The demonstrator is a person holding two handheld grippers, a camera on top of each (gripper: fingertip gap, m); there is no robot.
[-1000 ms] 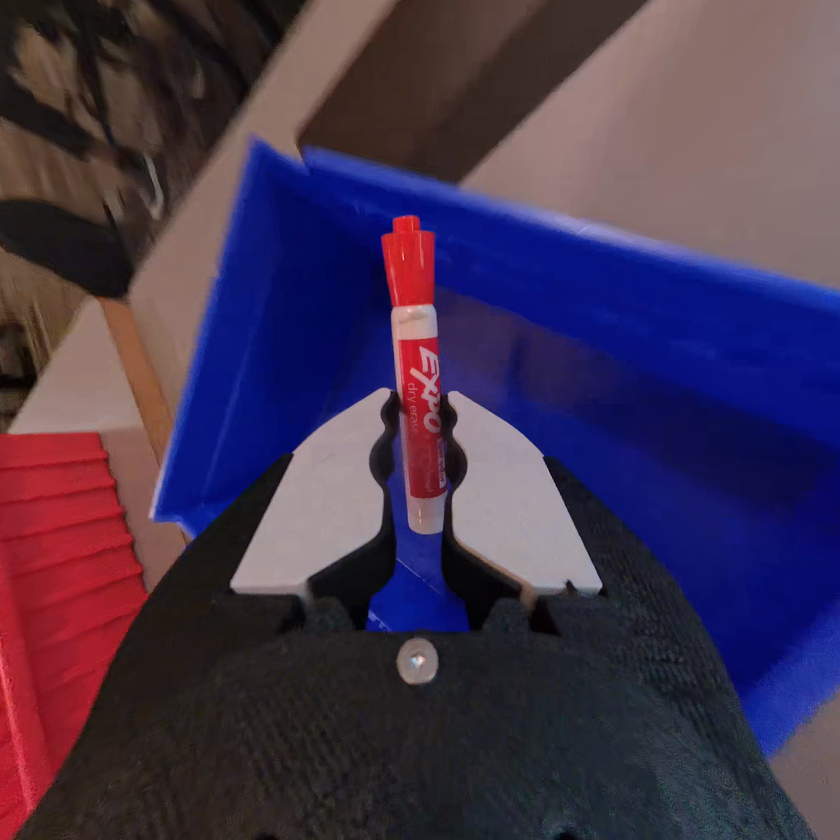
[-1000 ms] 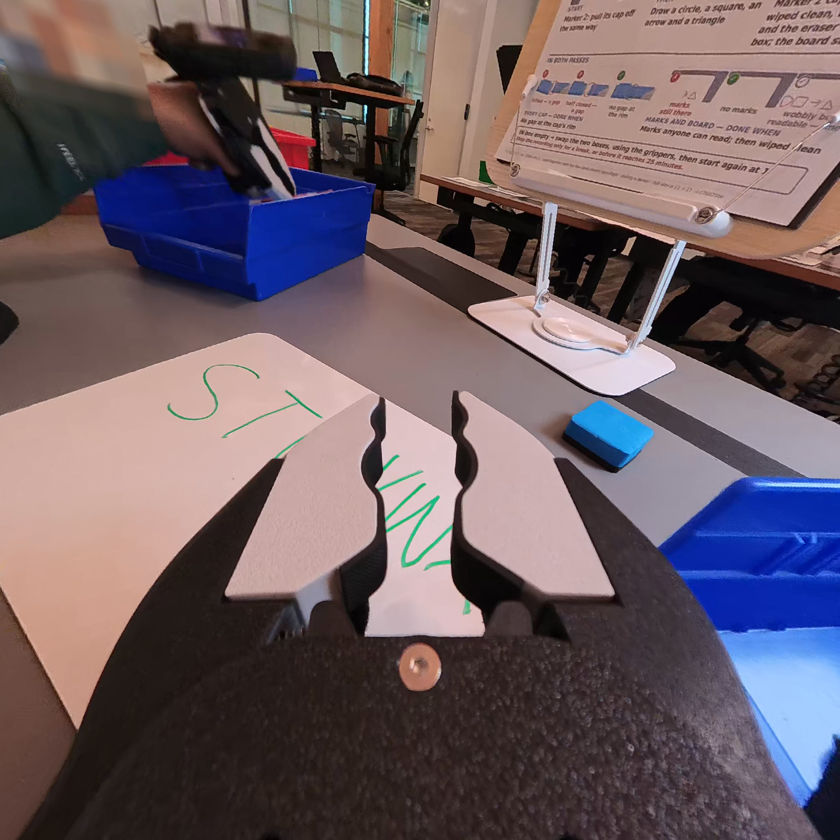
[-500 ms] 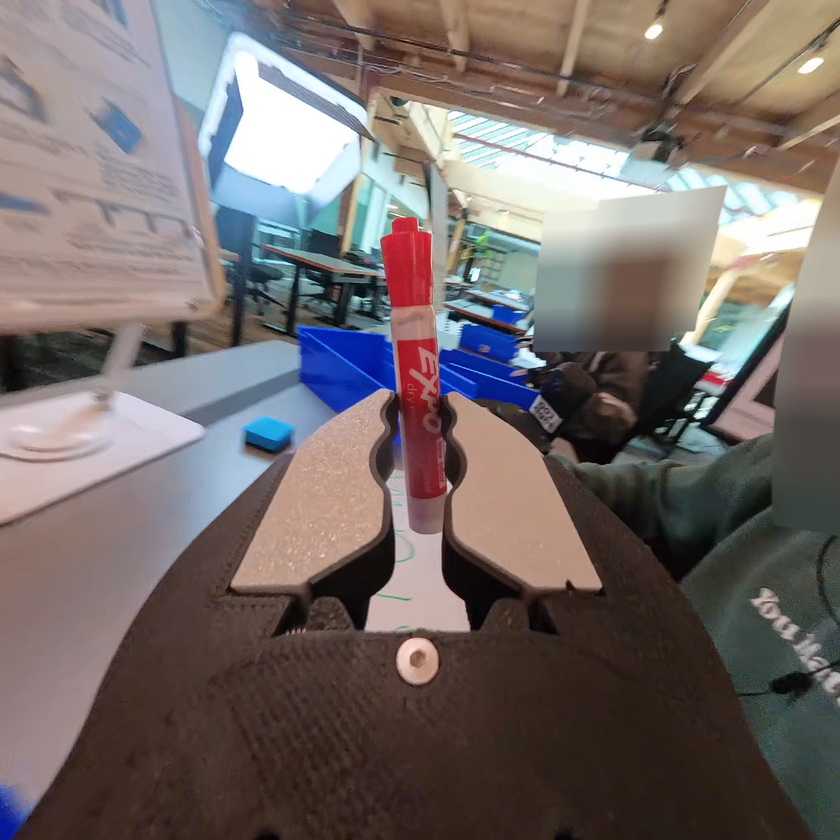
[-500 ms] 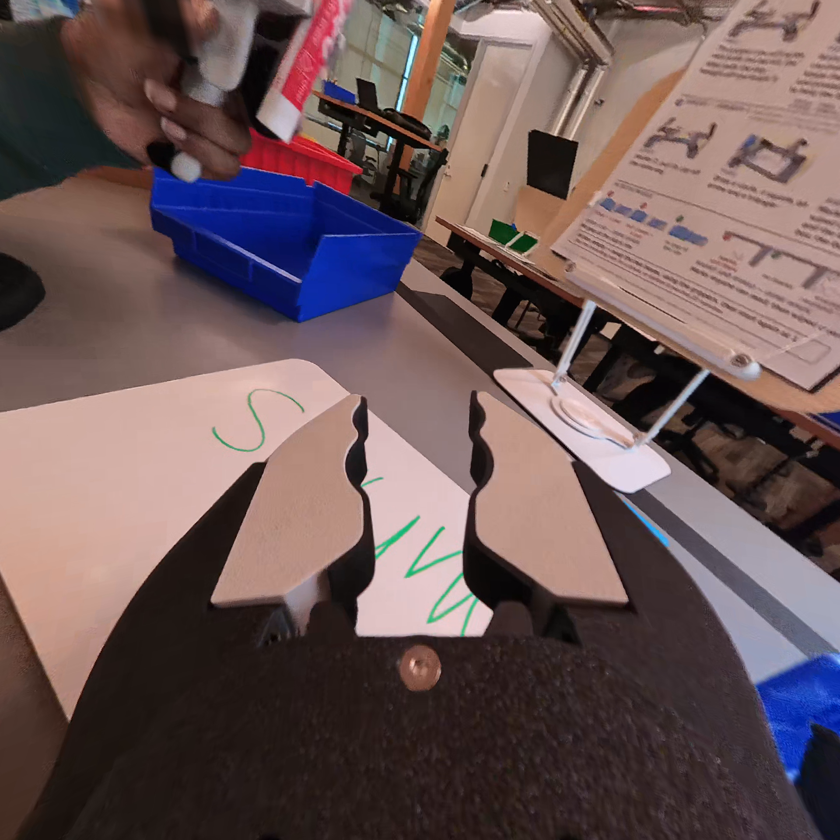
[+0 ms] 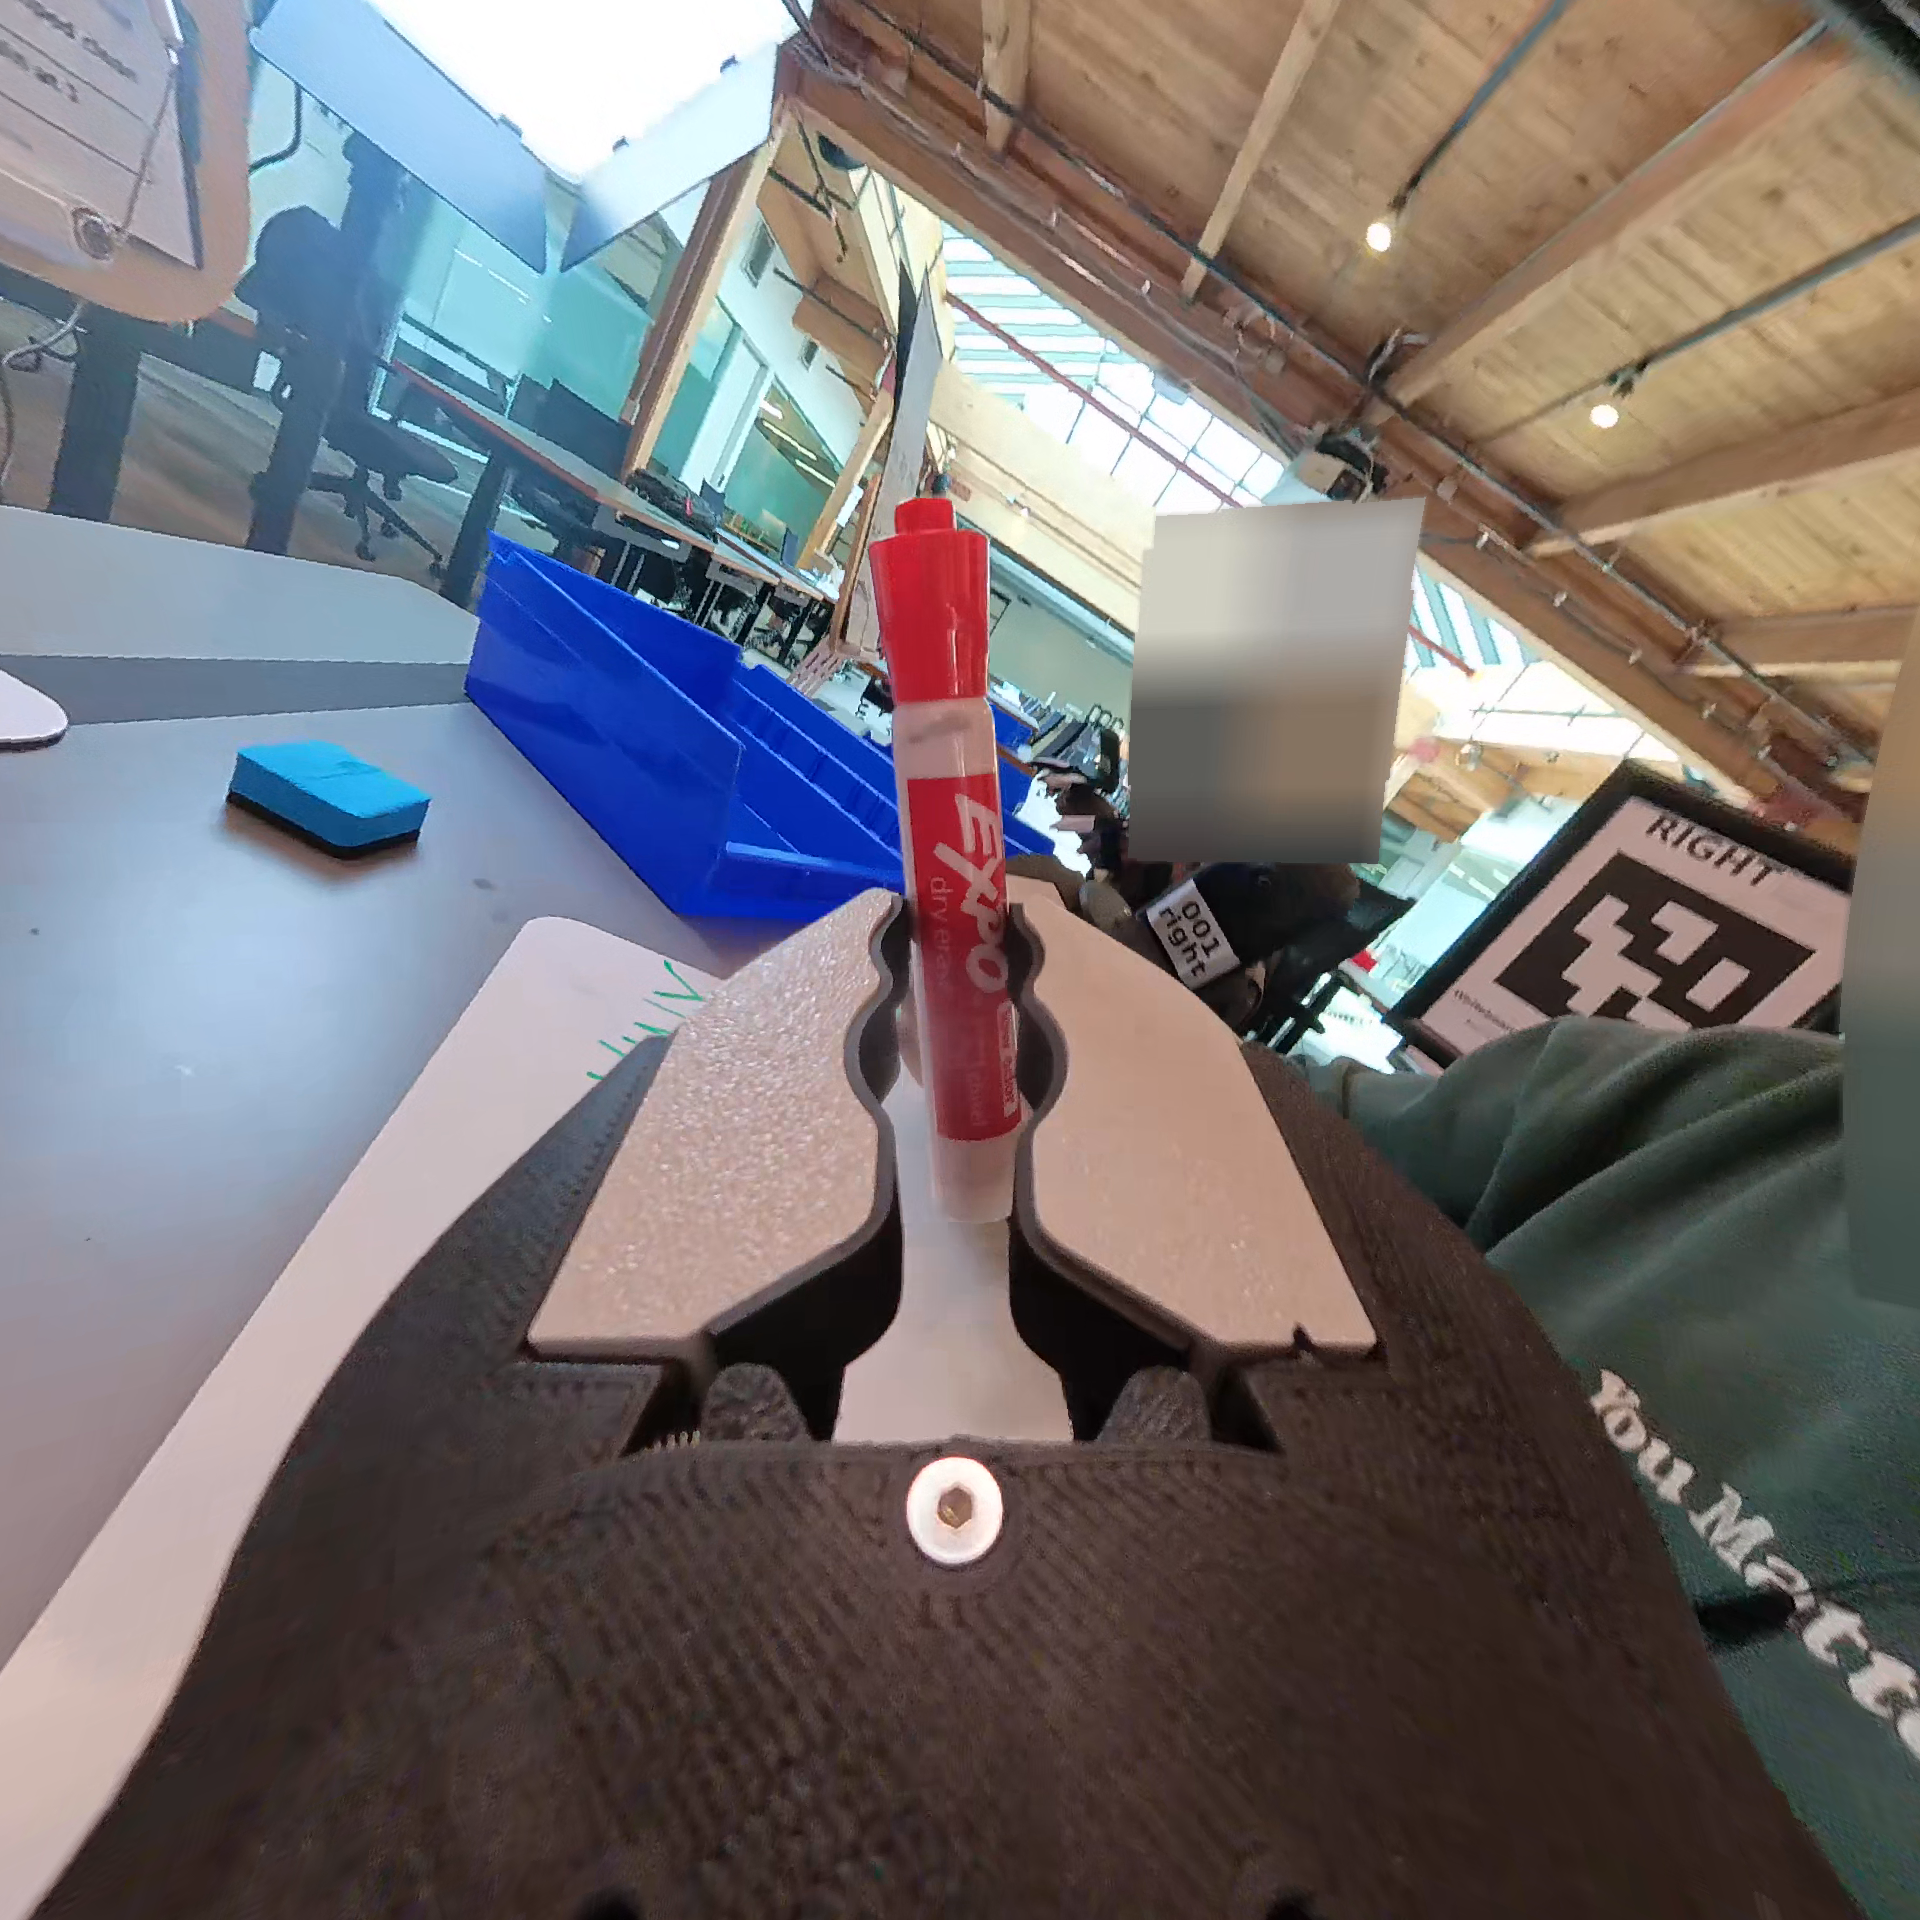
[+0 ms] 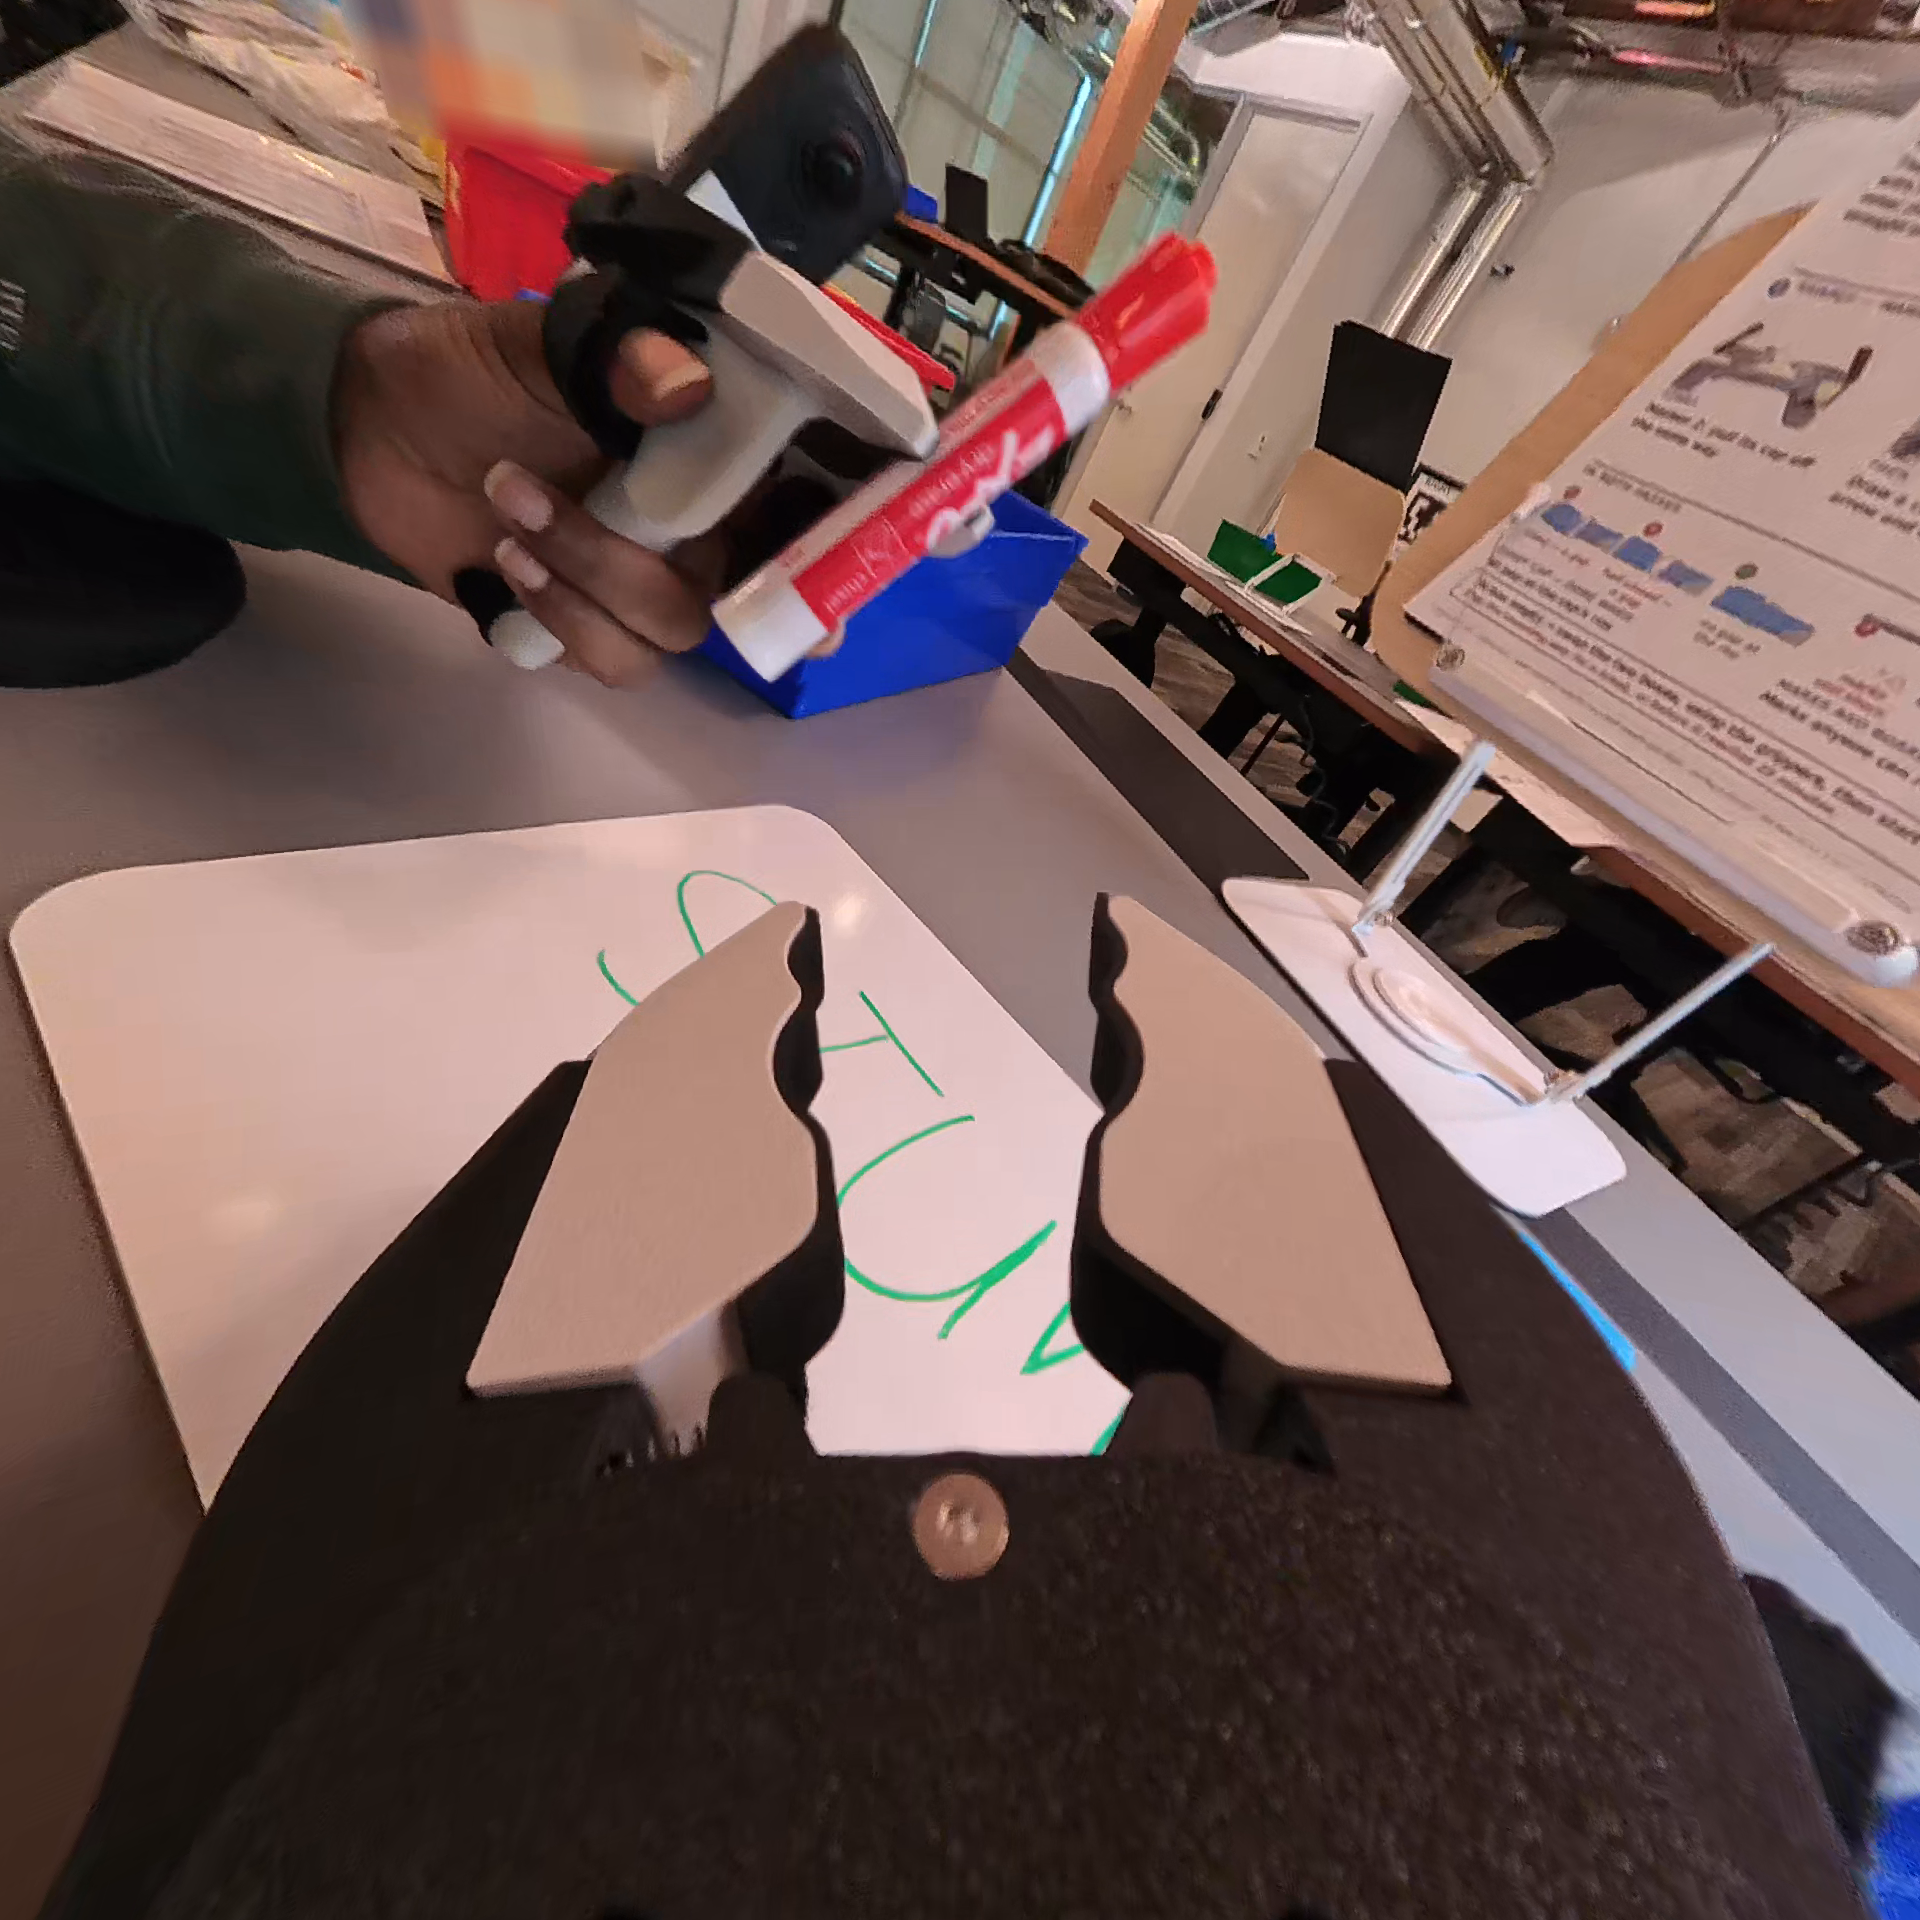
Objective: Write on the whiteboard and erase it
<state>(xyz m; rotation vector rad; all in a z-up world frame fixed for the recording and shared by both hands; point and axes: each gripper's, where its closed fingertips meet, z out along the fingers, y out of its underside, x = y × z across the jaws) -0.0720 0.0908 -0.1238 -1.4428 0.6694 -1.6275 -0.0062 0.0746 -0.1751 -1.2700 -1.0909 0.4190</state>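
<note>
Gripping a capped red marker [image 5: 951, 883] in left claw [image 5: 958, 997], right claw [image 6: 956, 1039] spread empty above whiteboard [image 6: 312, 1039]

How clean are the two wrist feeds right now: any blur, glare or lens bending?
Left wrist view: red capped marker in the left gripper is sharp; roof beams bow from the wide lens; bright windows wash out. Right wrist view: same marker and the hand are motion-smeared; white whiteboard shows soft glare.
</note>
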